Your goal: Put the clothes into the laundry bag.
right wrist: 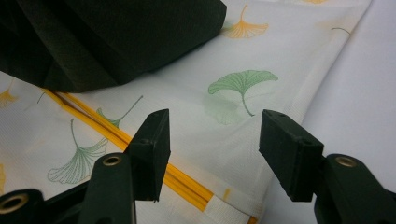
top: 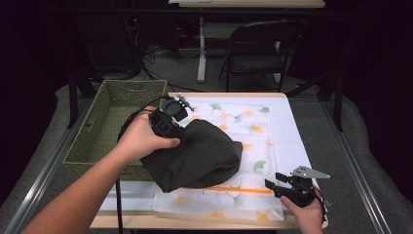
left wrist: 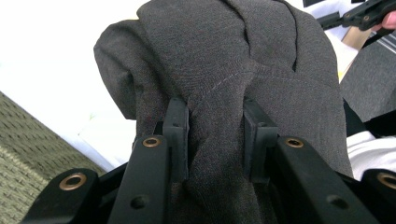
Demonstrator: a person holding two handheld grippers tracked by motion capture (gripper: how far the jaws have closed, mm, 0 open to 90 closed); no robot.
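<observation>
Jaws of left gripper point(left wrist: 216, 140) clamped on a fold of dark grey cloth point(top: 199, 156), bunched on the leaf-printed white bag point(top: 253, 146) at table centre, beside the green woven basket point(top: 92, 141). Jaws of right gripper point(right wrist: 214, 154) spread wide, nothing between them, poised over the bag's orange zip point(right wrist: 116, 135) near the front right corner. No brand, label or readable writing on cloth, bag or basket.

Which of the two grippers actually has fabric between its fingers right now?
The left gripper, by the basket: it pinches a fold of the dark garment. The right gripper is open over the leaf-print cloth.
</observation>
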